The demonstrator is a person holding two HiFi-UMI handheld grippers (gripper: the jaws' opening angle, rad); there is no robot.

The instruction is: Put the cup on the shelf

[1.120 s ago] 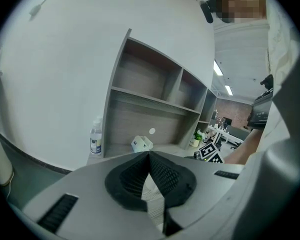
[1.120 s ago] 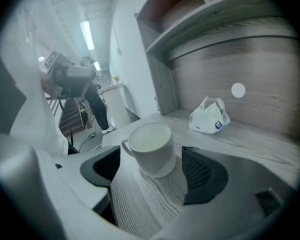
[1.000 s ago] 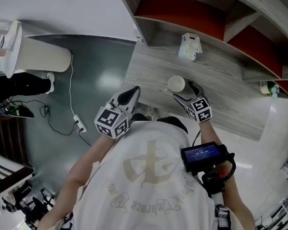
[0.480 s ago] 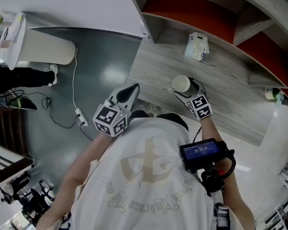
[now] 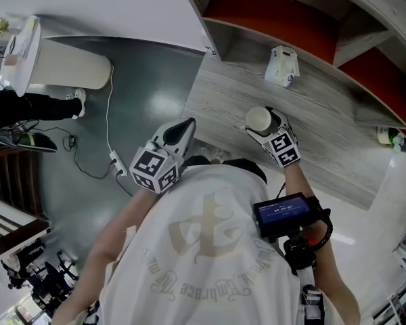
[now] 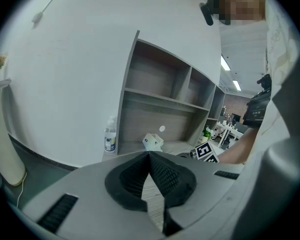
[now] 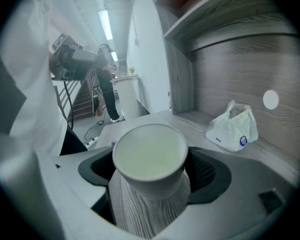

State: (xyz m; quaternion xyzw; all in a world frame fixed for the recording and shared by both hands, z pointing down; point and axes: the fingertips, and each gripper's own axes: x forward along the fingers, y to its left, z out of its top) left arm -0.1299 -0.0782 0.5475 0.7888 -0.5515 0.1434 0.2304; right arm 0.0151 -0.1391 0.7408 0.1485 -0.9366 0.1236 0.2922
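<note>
Grey wood-grain shelf unit (image 5: pixel 220 39) against a white wall, compartments backed in red when seen from the head view; its broad lowest board (image 5: pixel 338 141) runs out toward the person. Dark glossy floor to the left, with a tall white cylinder (image 5: pixel 57 66) standing on it and a white cable (image 5: pixel 108 124) trailing across. Right gripper (image 5: pixel 267 122) over the near part of that board, jaws pinching the cup (image 5: pixel 259 118). The right gripper view shows the cup (image 7: pixel 150 156) upright, white, mouth open, gripped by its lower body between the two dark pads, with wood grain visible under it. Whether its base touches the board cannot be told. White plastic bag (image 5: pixel 282 66) farther back on the same board, close under the first shelf and well apart from the cup; the same bag (image 7: pixel 233 125) lies ahead and right of the jaws in the right gripper view. Left gripper (image 5: pixel 183 133) off the board's front edge, above the floor, near the person's chest. From its own view the left gripper (image 6: pixel 150 171) has its jaw tips pressed together with nothing between them. Beyond, a clear bottle (image 6: pixel 109 136) stands at the left end of the board, next to the wall. Small screen device (image 5: pixel 282 213) strapped to the right forearm.
</note>
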